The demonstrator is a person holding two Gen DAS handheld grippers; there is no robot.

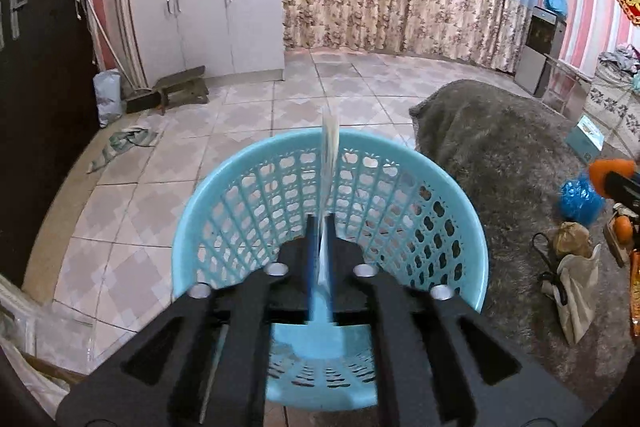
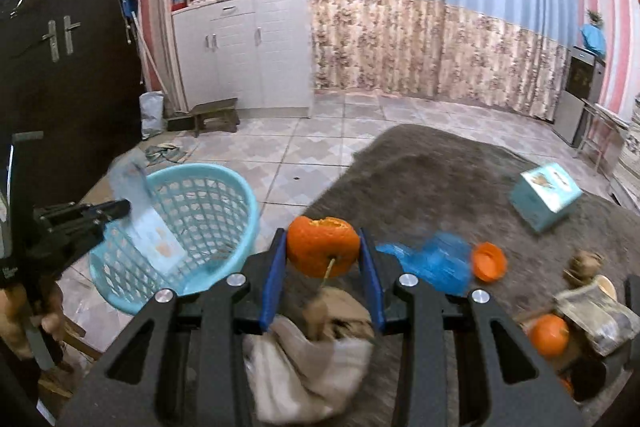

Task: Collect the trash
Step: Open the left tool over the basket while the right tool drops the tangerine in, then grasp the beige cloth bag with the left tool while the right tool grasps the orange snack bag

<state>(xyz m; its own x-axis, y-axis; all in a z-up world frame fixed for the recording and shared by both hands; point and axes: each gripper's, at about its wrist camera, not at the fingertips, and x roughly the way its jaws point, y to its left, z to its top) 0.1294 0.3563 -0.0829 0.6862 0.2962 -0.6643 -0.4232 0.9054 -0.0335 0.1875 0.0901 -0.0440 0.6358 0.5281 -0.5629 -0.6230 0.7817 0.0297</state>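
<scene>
Two views. Left wrist: your left gripper (image 1: 320,223) sits over the blue basket (image 1: 240,187), fingers barely apart, thin wrapper (image 1: 329,155) between them; grip unclear. Right wrist: your right gripper (image 2: 323,247), part-open, clamps the orange peel (image 2: 323,245) above the grey rug (image 2: 432,179), basket to its left.

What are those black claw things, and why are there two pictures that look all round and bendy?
A person holds a grabber tool in each hand, and each tool carries a small wide-eyed camera, so you get one picture per hand. They are tidying up rubbish. The left gripper has a thin wrapper between its fingers over the blue basket; in the other picture it seems to be slipping down. The right gripper pinches an orange peel. On the grey rug lie a blue plastic bag, another peel and a small box.
</scene>
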